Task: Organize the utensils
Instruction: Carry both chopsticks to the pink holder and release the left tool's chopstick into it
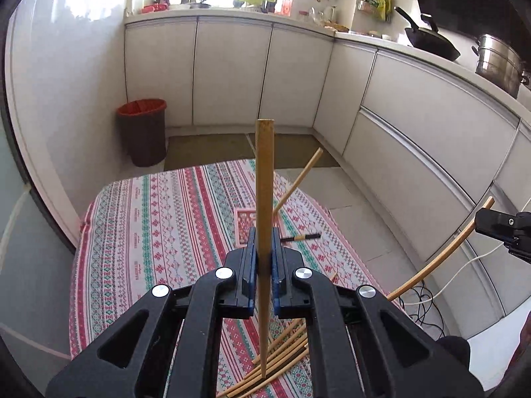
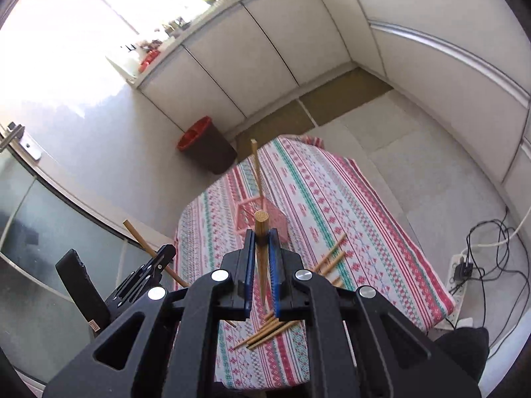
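My left gripper (image 1: 264,252) is shut on a bamboo chopstick (image 1: 264,179) that stands upright between its blue pads, above the patterned tablecloth (image 1: 166,219). My right gripper (image 2: 262,242) is shut on another bamboo chopstick (image 2: 260,232), end toward the camera. A pink utensil holder (image 1: 244,224) stands mid-table with one chopstick (image 1: 298,179) leaning out of it; it also shows in the right wrist view (image 2: 259,215). Several loose chopsticks (image 1: 282,358) lie near the front edge, also in the right wrist view (image 2: 265,331). Each gripper shows in the other's view: right (image 1: 501,229), left (image 2: 149,265).
A dark-tipped chopstick (image 1: 300,237) lies right of the holder. More chopsticks (image 2: 332,255) lie on the cloth's right part. A bin with red liner (image 1: 142,136) stands on the floor beyond the table. White cabinets (image 1: 232,73) surround. A power strip and cables (image 2: 461,272) lie on the floor at right.
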A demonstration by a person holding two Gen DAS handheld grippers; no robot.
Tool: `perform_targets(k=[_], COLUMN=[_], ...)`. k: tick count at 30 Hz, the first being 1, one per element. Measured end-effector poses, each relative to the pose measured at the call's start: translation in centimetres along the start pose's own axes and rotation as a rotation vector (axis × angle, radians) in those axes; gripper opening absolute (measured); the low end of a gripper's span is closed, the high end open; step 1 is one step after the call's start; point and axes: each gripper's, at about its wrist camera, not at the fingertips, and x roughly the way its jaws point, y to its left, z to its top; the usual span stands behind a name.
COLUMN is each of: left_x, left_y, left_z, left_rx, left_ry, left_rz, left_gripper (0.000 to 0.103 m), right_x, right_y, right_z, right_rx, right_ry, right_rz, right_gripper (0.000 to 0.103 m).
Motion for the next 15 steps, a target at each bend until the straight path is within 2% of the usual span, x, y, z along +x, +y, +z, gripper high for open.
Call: perform_targets(k=[5, 9, 12, 15], left_x=[-0.9, -0.1, 2.0, 4.7], left_y=[-0.5, -0.8, -0.4, -0.1], left_z=[4.7, 7.4, 8.4, 8.5], left_rx=[-0.043, -0.091, -0.124, -0.138], left_ry=[-0.139, -0.25, -0.302, -0.303], left_rz=[0.005, 0.025, 0.055, 0.081], left_gripper=[0.006, 0.006, 0.006, 0.006], right_x=[-2.0, -2.3, -1.0, 1.1], right_y=[2.5, 4.4, 5.0, 5.1], right_z=[3.6, 6.3, 7.9, 8.7], right_rx=[-0.028, -0.068, -0.09, -0.116], right_ry=[-0.093, -0.186, -0.216, -0.226], right_rz=[0.057, 0.066, 0.059, 0.043], right_gripper=[0.008, 0.008, 0.008, 0.008])
